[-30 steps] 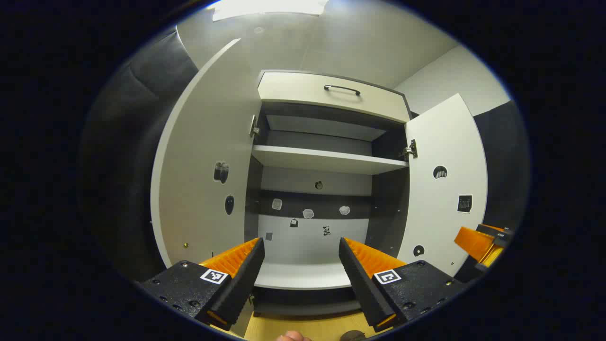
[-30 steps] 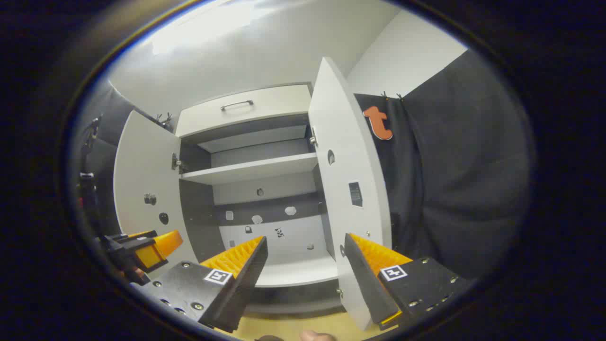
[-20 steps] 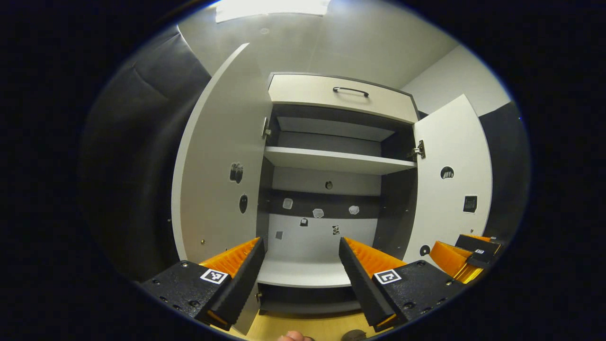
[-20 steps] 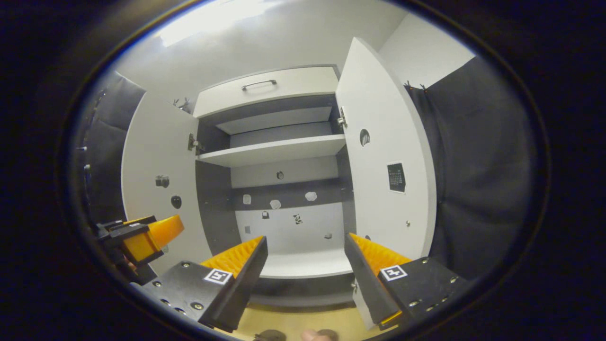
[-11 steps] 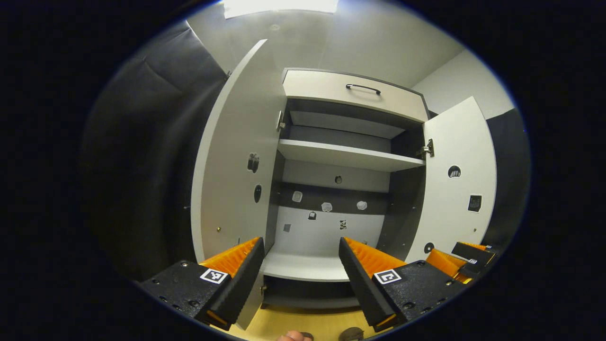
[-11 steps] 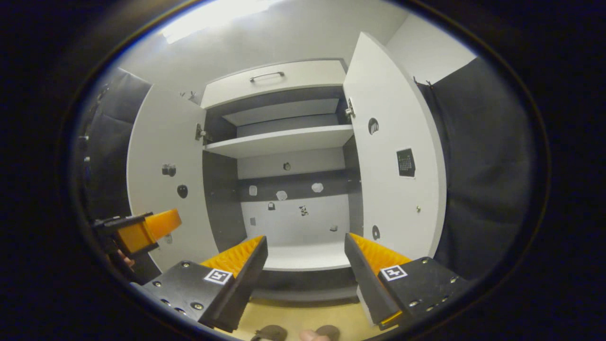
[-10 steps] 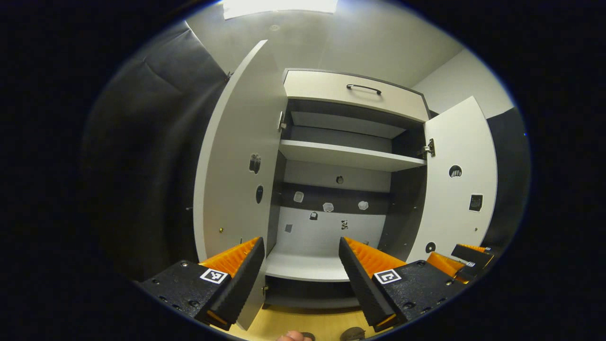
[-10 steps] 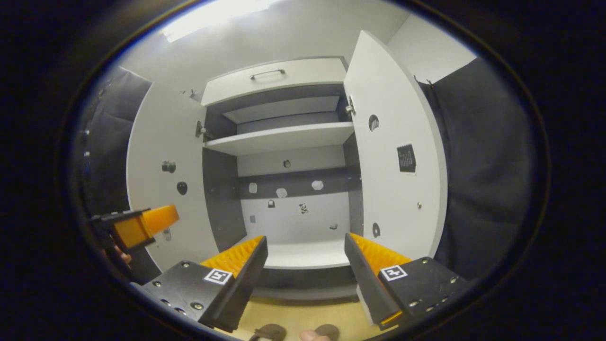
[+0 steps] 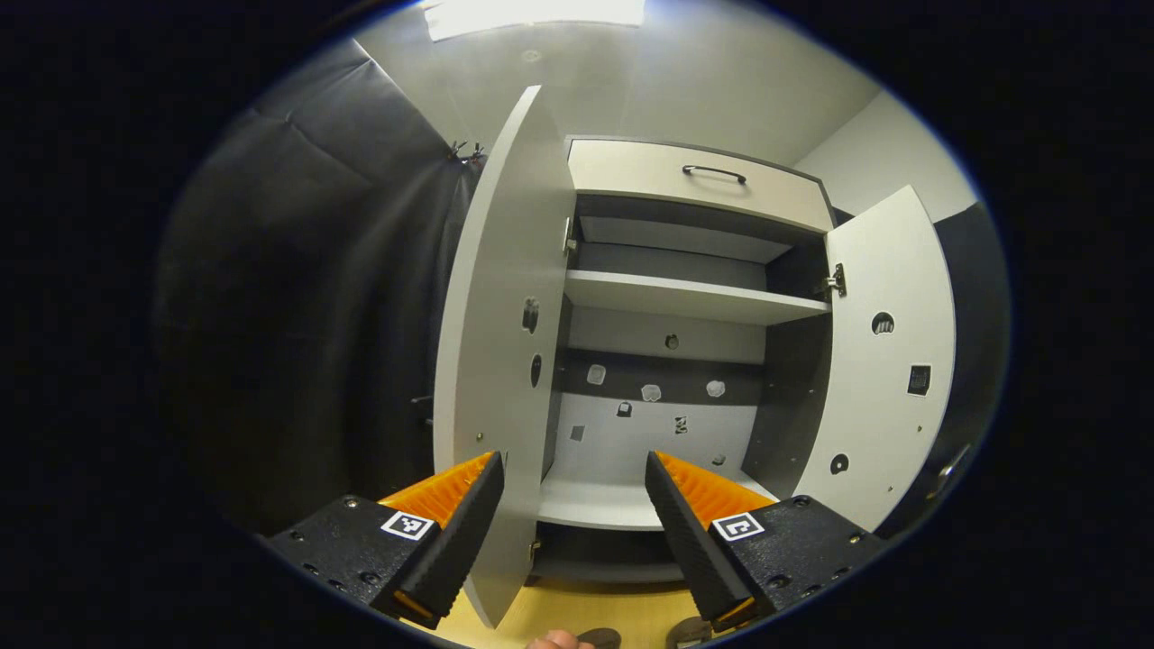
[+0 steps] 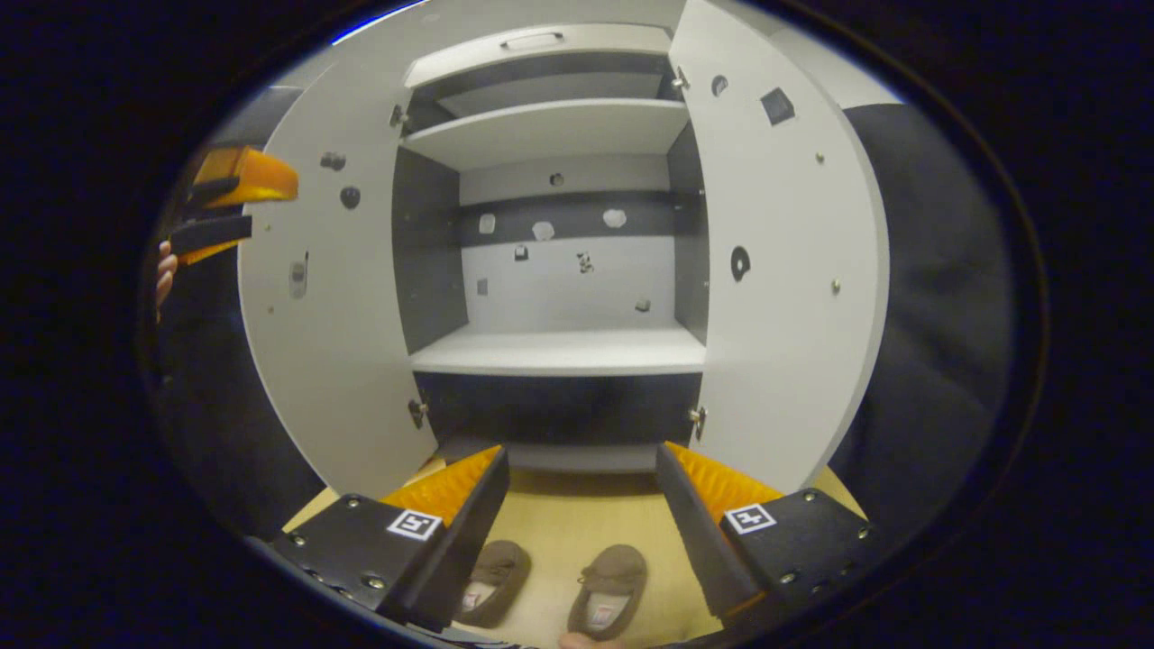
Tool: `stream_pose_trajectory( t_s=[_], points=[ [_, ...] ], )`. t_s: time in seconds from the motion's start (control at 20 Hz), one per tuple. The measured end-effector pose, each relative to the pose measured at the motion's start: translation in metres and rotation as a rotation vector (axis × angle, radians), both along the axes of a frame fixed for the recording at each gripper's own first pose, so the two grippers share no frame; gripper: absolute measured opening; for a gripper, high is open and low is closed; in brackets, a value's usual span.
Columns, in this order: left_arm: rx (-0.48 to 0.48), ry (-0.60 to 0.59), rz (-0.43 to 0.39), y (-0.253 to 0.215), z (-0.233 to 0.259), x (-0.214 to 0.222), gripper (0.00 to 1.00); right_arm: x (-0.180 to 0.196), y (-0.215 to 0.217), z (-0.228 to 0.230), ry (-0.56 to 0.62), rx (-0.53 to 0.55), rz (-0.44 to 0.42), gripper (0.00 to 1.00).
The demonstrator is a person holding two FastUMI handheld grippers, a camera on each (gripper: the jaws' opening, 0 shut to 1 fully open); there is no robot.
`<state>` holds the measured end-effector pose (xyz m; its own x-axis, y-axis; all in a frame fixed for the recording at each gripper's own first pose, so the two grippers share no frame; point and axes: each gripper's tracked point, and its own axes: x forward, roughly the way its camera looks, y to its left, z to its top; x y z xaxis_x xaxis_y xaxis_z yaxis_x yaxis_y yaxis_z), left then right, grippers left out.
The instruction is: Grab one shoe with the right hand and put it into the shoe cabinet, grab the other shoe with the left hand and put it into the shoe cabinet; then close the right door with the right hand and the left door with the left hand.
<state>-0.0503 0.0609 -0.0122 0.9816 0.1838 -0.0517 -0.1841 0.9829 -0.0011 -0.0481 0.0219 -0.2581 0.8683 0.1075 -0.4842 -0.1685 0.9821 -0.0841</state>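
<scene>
Right gripper view: shoes (image 10: 550, 581) below cabinet (image 10: 559, 351)

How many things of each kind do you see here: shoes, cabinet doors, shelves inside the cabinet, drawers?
Shoes: 2, one and the other, both on the floor
Cabinet doors: 2, left door and right door, both open
Shelves: 2, upper and lower
Drawers: 1
Total: 7

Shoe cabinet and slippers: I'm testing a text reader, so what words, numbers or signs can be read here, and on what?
No text can be read.
Dark square sticker on the right door: too small to read.
Small stickers on the cabinet's back panel: blurred, unreadable.
Insole label in a slipper: blurred.
Square tag on the right claw: pattern, no letters.
</scene>
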Motion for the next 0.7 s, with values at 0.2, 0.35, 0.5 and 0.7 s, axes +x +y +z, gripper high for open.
stream_pose_trajectory(
  t_s=[0.2, 0.35, 0.5, 0.7],
  points=[
    [0.007, 0.031, 0.002, 0.007, -0.008, -0.007, 0.96, -0.031, -0.005, -0.083, 0.213, 0.011, 0.004, 0.98],
    [0.023, 0.053, 0.001, 0.01, -0.013, -0.011, 0.93, -0.056, -0.015, -0.137, 0.344, 0.007, -0.01, 0.98],
    [0.034, 0.074, -0.002, 0.011, -0.017, -0.015, 0.96, -0.077, -0.015, -0.181, 0.493, 0.042, -0.02, 0.95],
    [0.051, 0.094, 0.01, 0.016, -0.019, -0.021, 0.96, -0.098, -0.021, -0.233, 0.632, 0.052, -0.063, 0.91]
  ],
)
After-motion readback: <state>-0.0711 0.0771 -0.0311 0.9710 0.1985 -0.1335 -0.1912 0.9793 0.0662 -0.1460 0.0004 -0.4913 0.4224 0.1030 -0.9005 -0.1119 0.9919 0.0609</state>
